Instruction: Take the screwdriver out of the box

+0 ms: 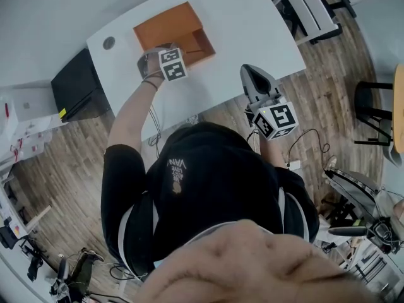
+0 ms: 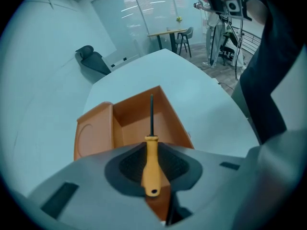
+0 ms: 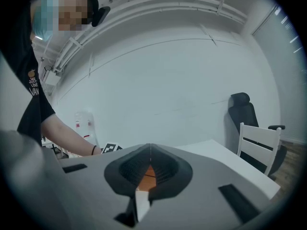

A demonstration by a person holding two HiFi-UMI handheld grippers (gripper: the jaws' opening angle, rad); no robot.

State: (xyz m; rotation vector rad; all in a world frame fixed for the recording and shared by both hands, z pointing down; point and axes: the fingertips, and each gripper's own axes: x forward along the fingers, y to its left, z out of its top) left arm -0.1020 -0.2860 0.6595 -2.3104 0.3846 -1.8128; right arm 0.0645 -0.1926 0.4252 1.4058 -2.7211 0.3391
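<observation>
Head view: the left hand-held gripper (image 1: pixel 158 55) points steeply down over the near edge of the open orange box (image 1: pixel 170 27), which stands on the white surface (image 1: pixel 240 17). What it holds cannot be made out from here. The right hand-held gripper (image 1: pixel 252 74) hangs well apart from the left one, over the near edge of the surface, with nothing beneath its tips.

Left gripper view: the jaws are clamped on the yellow handle of the screwdriver (image 2: pixel 151 150). The handle lies along the line of the jaws and its butt end faces the camera. The dark shaft runs straight ahead of the tips, with the box interior behind it. Whether the tip has cleared the box walls cannot be told.

Right gripper view: the jaws stand together, tips meeting, with nothing between them. The orange seen through the gap below the tips is the box, far ahead of them. The person's arm reaches towards it to the left of the jaws.

Finding: the grasp looks secure and the step in hand appears to be lifting out. The next move calls for raising the left hand-held gripper straight up until the shaft is above the rim, without catching the wall, and only then carrying it aside over the surface
</observation>
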